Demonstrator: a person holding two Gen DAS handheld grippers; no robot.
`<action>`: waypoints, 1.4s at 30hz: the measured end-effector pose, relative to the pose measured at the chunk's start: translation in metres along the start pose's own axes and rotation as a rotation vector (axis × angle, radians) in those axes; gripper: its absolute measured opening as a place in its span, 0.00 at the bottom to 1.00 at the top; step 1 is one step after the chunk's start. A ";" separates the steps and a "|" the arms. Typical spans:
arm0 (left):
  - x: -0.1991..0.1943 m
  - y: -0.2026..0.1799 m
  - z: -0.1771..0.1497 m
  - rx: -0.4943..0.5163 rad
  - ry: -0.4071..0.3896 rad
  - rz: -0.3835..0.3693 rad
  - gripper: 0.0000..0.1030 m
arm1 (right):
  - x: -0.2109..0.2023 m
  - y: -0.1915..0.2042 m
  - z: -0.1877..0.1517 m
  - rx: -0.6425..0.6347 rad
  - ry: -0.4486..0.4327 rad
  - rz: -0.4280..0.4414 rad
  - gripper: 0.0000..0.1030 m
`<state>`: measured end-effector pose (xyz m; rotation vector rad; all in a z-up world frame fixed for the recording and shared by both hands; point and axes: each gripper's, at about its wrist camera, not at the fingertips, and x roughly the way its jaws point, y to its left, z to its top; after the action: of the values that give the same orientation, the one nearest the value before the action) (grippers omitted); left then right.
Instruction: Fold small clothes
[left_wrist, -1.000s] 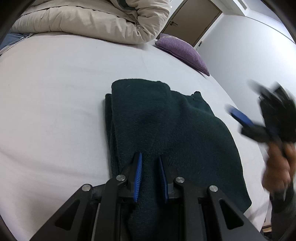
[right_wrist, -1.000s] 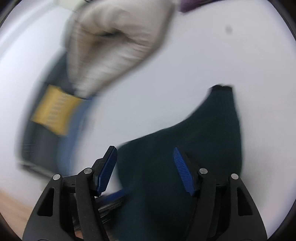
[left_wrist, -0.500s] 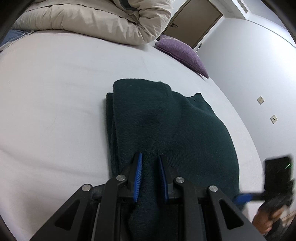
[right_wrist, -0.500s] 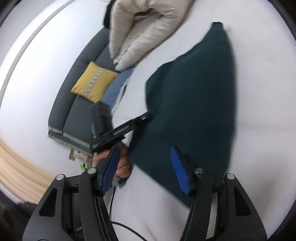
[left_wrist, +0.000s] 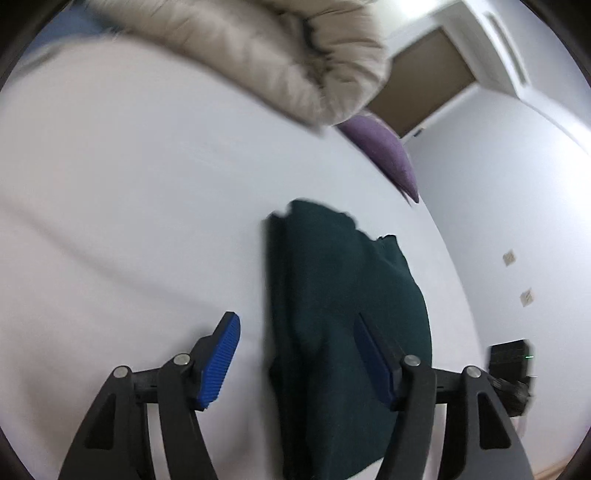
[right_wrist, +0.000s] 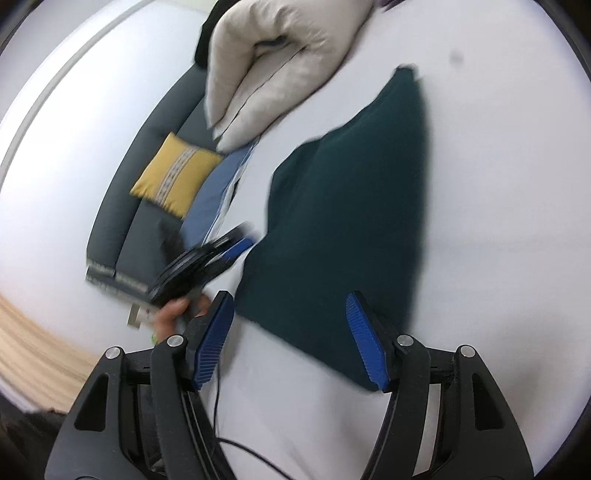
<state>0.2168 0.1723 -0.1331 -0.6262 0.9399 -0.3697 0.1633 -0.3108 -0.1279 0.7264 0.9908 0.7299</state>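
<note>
A dark green folded garment (left_wrist: 343, 306) lies flat on the white bed (left_wrist: 129, 221). My left gripper (left_wrist: 297, 356) hovers over its near left edge. The jaws are opening, and the cloth lies below them with neither pad pressing on it. In the right wrist view the same garment (right_wrist: 351, 184) stretches away from my right gripper (right_wrist: 291, 343), which stands open over its near corner and holds nothing. A hand (right_wrist: 173, 314) carries the blurred left gripper (right_wrist: 240, 240) at the garment's left side.
A beige puffy jacket (left_wrist: 277, 55) lies at the far end of the bed, with a purple pillow (left_wrist: 384, 155) beside it. Left of the bed are a grey sofa (right_wrist: 122, 229) with a yellow cushion (right_wrist: 177, 173), a blue cloth (right_wrist: 214, 192) and a wooden floor (right_wrist: 33, 350).
My left gripper has let go of the garment's near fold, spread its jaws wide and shifted left. My right gripper has swung round to the garment's near corner.
</note>
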 end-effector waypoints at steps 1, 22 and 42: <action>0.003 0.007 0.000 -0.024 0.017 0.006 0.65 | -0.005 -0.008 0.006 0.030 -0.015 -0.014 0.62; 0.080 -0.012 0.031 -0.052 0.258 0.045 0.43 | 0.069 -0.046 0.048 0.173 0.058 -0.137 0.60; -0.018 -0.116 -0.050 0.143 0.181 0.029 0.23 | -0.006 0.101 -0.017 -0.188 -0.040 -0.376 0.37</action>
<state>0.1622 0.0765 -0.0684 -0.4529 1.0833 -0.4690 0.1248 -0.2565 -0.0502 0.3746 0.9726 0.4694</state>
